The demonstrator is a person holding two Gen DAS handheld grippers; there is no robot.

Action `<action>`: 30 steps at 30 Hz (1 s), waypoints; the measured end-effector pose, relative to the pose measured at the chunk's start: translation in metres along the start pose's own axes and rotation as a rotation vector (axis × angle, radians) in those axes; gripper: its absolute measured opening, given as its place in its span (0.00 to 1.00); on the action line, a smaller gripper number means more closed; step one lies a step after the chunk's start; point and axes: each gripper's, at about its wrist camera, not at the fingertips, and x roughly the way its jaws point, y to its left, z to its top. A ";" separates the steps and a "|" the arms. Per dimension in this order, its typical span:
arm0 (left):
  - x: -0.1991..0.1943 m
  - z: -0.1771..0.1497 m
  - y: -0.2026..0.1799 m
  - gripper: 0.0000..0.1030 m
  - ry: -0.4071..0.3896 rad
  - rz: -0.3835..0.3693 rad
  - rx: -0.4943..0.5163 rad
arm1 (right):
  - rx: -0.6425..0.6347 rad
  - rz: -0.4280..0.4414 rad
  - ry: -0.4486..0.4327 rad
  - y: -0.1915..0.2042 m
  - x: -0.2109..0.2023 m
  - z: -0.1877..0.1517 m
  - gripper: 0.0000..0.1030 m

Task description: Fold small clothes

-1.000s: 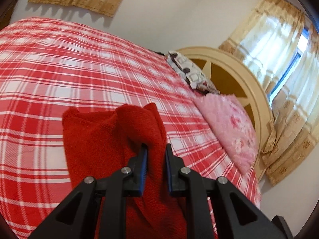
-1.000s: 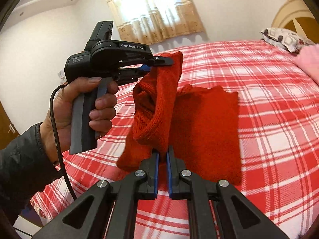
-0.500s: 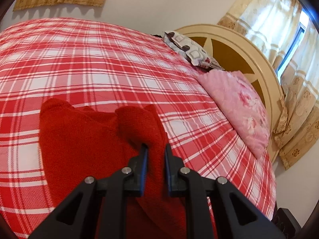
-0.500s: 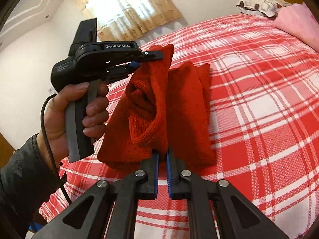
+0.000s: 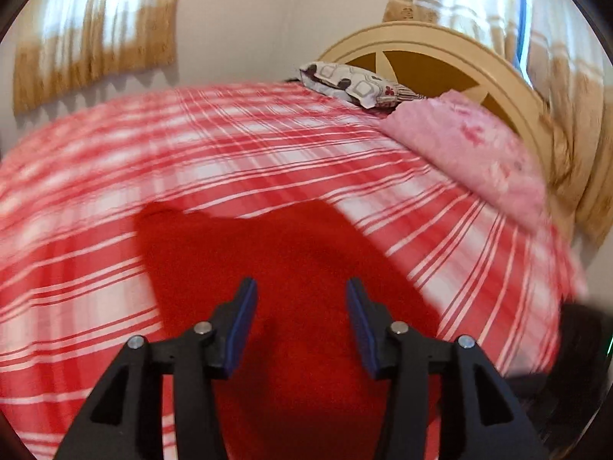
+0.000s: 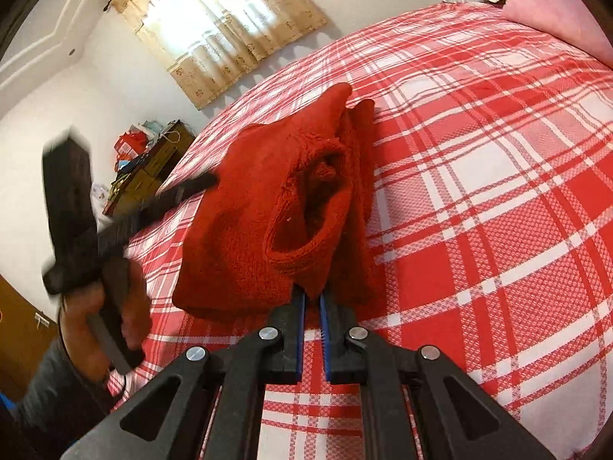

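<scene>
A red knit garment (image 6: pixel 268 214) lies folded in layers on the red-and-white plaid bedspread (image 6: pixel 479 199). My right gripper (image 6: pixel 312 297) is shut on the garment's near edge, beside its ribbed opening. My left gripper (image 5: pixel 300 291) is open and empty, hovering just above the garment (image 5: pixel 291 268). In the right wrist view the left gripper (image 6: pixel 203 182) is blurred, at the garment's left side, held by a hand (image 6: pixel 111 314).
A pink pillow (image 5: pixel 471 153) and a patterned pillow (image 5: pixel 352 84) lie at the wooden headboard (image 5: pixel 440 61). A cluttered wooden dresser (image 6: pixel 153 161) stands by the wall beyond the bed's left edge. Curtains (image 6: pixel 226 34) hang behind.
My left gripper let go of the red garment, opened and swung away to the left. The lifted part dropped onto the bed. My right gripper stays shut on the near edge.
</scene>
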 end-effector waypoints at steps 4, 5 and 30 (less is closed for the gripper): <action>-0.007 -0.041 0.007 0.67 0.028 0.071 0.033 | 0.064 -0.024 -0.054 -0.010 -0.014 0.000 0.09; -0.005 -0.045 0.008 0.67 0.049 0.084 0.038 | 0.061 -0.049 -0.082 -0.009 -0.020 -0.001 0.10; 0.006 -0.070 0.037 1.00 0.063 -0.027 -0.189 | -0.029 -0.204 -0.093 0.024 0.024 0.085 0.55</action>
